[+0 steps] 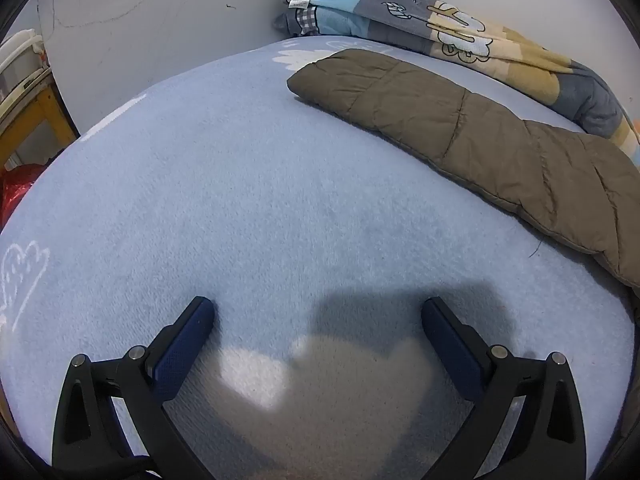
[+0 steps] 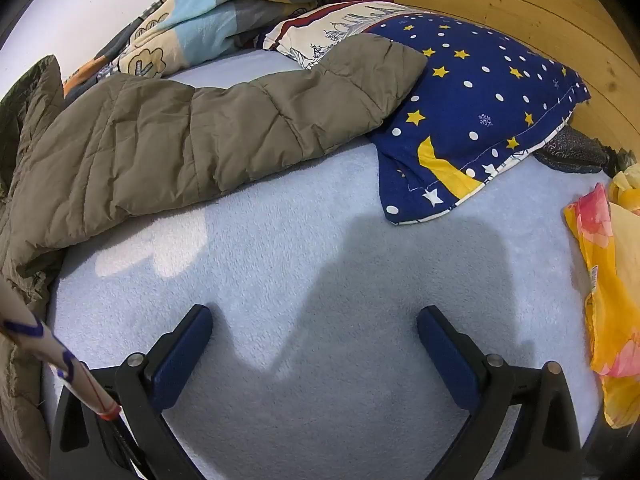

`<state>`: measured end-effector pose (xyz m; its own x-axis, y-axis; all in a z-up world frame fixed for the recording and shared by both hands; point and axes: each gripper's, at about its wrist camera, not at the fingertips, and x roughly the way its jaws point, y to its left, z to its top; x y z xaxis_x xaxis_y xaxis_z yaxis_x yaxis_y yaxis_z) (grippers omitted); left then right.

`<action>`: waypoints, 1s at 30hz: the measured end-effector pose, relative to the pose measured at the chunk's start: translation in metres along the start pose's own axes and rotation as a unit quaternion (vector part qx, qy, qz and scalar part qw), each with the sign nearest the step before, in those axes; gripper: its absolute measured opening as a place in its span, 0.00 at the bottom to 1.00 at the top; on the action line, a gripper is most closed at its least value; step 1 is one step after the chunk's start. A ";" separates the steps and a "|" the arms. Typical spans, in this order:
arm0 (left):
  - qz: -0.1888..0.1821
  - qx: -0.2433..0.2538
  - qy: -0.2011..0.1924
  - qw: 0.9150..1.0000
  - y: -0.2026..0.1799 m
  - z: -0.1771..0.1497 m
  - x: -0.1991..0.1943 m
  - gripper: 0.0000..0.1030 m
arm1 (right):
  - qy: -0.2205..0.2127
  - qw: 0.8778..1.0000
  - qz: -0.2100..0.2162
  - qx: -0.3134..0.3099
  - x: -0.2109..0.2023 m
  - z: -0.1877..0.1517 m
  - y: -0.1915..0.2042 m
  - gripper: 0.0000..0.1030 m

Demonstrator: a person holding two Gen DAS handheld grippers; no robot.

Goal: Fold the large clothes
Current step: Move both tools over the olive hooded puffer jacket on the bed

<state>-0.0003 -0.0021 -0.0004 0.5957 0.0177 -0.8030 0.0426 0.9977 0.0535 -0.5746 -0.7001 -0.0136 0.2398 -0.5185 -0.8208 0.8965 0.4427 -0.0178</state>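
Now | olive quilted jacket (image 2: 168, 136) sleeves spread flat | both grippers (image 1: 318, 312) (image 2: 314, 320) wide, empty

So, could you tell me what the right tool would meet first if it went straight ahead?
Probably the pale blue bed cover just ahead of the open right tool; beyond that, the star-patterned pillow, though depth is unclear.

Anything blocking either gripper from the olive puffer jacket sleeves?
Nothing visible. The left gripper and right gripper are both open over bare blue bed sheet, with only sheet between them and the olive jacket. One caveat: the far sleeve end overlaps the starry pillow.
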 end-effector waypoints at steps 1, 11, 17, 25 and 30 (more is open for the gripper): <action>0.000 0.000 0.000 1.000 -0.001 0.000 0.000 1.00 | -0.001 1.000 0.000 0.000 0.000 0.000 -0.001 1.00; -0.003 0.000 0.002 1.000 -0.006 0.001 -0.004 1.00 | 0.006 1.000 -0.005 0.005 0.000 -0.002 -0.004 1.00; -0.010 -0.007 0.011 1.000 0.006 -0.008 -0.014 1.00 | 0.015 1.000 -0.022 0.010 -0.011 -0.010 0.007 1.00; -0.011 0.008 0.035 0.999 0.015 -0.028 -0.045 1.00 | 0.024 0.999 -0.036 0.010 -0.043 -0.026 0.015 0.99; -0.022 0.035 -0.006 0.999 0.019 -0.028 -0.100 1.00 | -0.010 0.998 -0.048 -0.026 -0.096 -0.032 0.035 0.98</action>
<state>-0.0812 0.0165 0.0641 0.6013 -0.0271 -0.7986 0.1249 0.9903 0.0604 -0.5778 -0.6114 0.0459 0.1611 -0.5756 -0.8017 0.8954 0.4268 -0.1265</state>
